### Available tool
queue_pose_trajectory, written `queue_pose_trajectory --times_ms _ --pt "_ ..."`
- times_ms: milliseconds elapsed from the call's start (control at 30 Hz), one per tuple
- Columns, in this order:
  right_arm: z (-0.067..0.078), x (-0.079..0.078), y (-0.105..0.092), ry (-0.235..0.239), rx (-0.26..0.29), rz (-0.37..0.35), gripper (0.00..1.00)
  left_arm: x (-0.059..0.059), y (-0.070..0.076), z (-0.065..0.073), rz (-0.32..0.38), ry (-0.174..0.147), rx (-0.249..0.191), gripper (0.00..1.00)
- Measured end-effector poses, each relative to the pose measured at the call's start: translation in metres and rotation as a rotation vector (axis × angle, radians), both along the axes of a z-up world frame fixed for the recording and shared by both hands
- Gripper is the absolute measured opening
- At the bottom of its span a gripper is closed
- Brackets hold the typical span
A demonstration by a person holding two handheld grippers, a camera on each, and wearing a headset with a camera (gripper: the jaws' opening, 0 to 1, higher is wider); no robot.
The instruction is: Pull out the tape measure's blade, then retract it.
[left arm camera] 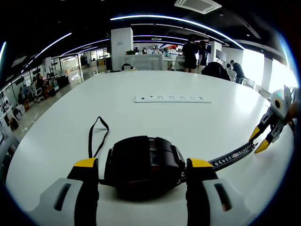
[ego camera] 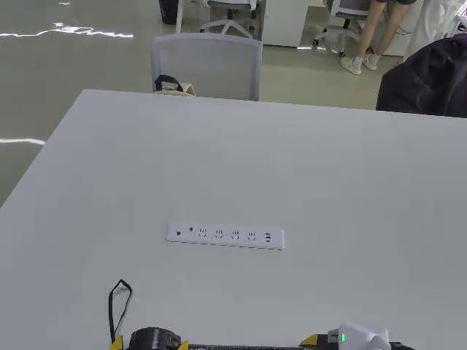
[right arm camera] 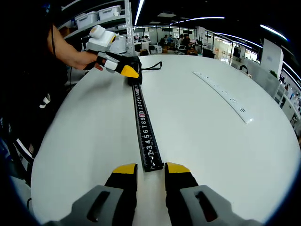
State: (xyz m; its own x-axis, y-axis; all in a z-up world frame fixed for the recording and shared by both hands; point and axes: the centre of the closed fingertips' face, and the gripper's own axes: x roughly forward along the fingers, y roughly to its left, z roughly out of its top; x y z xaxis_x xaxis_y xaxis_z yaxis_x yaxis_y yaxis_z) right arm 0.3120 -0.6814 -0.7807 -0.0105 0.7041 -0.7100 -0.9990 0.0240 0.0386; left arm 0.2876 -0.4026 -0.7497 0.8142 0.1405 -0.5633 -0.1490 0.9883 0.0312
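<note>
The black tape measure rests on the white table at the near edge, and my left gripper is shut on its body. It also shows at the bottom left of the head view as the tape measure, with its black wrist strap looped beside it. The blade is drawn out flat along the table. The blade's end lies between the yellow tips of my right gripper, which close on it from both sides. Across the table, the right gripper meets the blade.
A white power strip lies across the middle of the table. A grey chair stands at the far edge, and a dark bundle sits at the far right. A person's hand holds the left gripper.
</note>
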Motion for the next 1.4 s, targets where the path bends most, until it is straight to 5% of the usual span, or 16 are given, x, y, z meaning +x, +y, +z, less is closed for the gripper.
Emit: queue_pose_trajectory --times_ms 133,633,800,1400 --pt "-0.001 0.003 0.001 -0.015 0.003 0.007 0.15 0.0 0.0 -0.001 -0.001 0.005 0.0 0.73" --pt "-0.001 0.002 0.001 -0.002 0.009 0.03 0.13 0.001 0.0 -0.009 0.0 0.023 0.004 0.69" --pt "0.0 0.002 0.001 -0.003 0.006 0.034 0.13 0.003 0.0 -0.003 0.027 -0.008 -0.03 0.68" --pt "-0.002 0.001 0.001 -0.021 -0.004 0.048 0.12 0.003 0.004 -0.013 0.074 0.004 -0.046 0.67"
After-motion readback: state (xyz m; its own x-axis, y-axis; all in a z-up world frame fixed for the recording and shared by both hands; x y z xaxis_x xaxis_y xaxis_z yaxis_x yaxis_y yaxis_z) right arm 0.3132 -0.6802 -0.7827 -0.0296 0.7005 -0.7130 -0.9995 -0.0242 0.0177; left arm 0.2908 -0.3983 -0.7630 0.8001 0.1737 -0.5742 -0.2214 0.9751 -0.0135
